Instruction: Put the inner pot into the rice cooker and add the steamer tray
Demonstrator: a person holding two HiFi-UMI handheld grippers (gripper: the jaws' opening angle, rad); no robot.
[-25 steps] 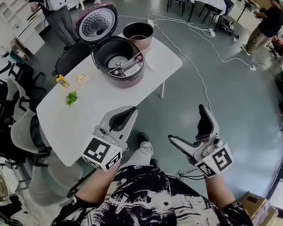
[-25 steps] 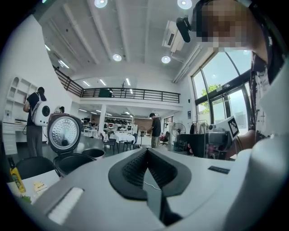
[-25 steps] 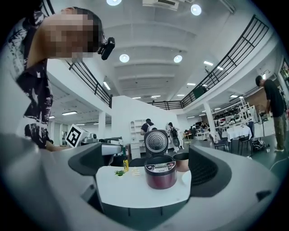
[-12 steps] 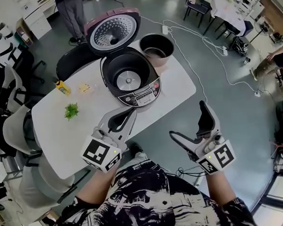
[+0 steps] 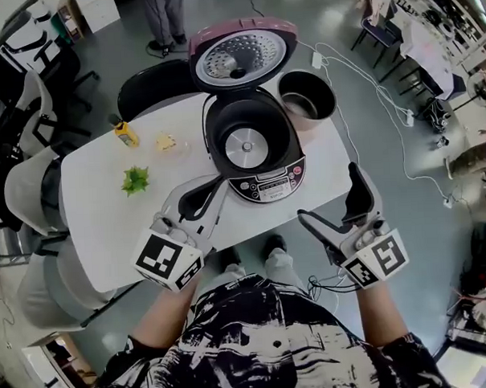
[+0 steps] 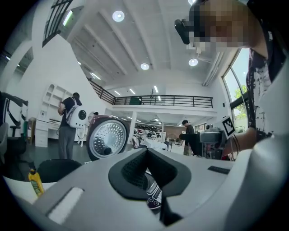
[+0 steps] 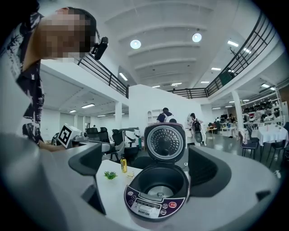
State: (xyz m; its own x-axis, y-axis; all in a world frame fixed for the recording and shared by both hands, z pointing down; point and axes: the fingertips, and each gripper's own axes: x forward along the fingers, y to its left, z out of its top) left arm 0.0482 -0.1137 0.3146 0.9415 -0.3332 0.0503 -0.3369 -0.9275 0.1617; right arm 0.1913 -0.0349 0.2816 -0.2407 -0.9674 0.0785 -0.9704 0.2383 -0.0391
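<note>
Pre-grasp; maroon open-lid rice cooker (image 5: 253, 148) empty; dark round metal inner pot (image 5: 305, 98) just beside it; left gripper (image 5: 217, 185) pinched together, right gripper (image 5: 327, 192) spread, both empty; next: reach pot rim; steamer tray seemingly out of view.

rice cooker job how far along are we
Done: the rice cooker has its lid open and cavity empty. In hand: nothing; left gripper shut, right gripper open, both short of the cooker. Left: the inner pot sits on the table beside the cooker; no steamer tray in view.
</note>
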